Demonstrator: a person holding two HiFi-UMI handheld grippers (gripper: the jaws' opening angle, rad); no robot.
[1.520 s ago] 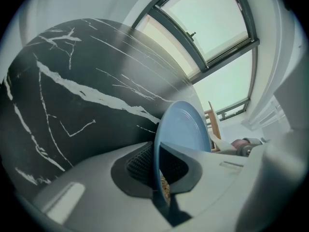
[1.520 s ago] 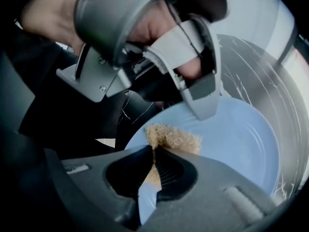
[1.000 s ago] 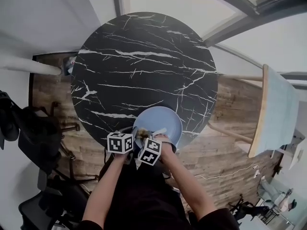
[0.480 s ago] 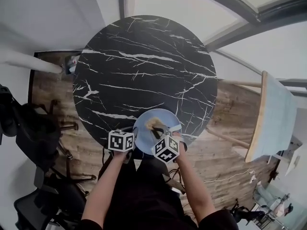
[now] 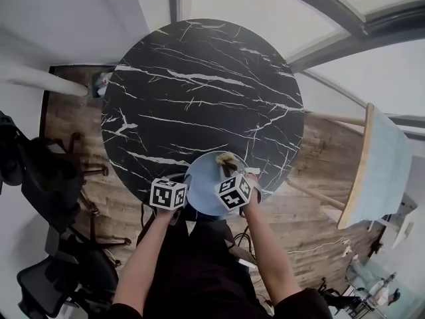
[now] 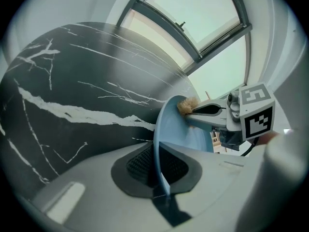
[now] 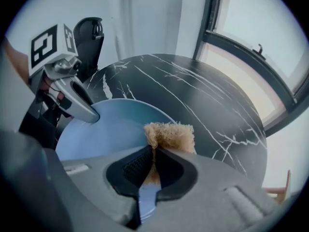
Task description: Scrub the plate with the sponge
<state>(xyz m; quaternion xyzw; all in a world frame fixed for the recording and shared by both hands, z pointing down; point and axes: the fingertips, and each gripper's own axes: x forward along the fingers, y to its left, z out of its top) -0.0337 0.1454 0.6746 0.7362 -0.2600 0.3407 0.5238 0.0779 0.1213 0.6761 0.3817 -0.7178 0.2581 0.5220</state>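
Now sponge (image 5: 227,159) farther across plate (image 5: 202,179)

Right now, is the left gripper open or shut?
Shut on the plate: its rim is pinched between the left gripper's fingers.

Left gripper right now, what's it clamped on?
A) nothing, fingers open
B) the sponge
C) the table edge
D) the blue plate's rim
D: in the left gripper view the rim of the blue plate is pinched edge-on in the left gripper; the sponge sits in the right gripper instead.
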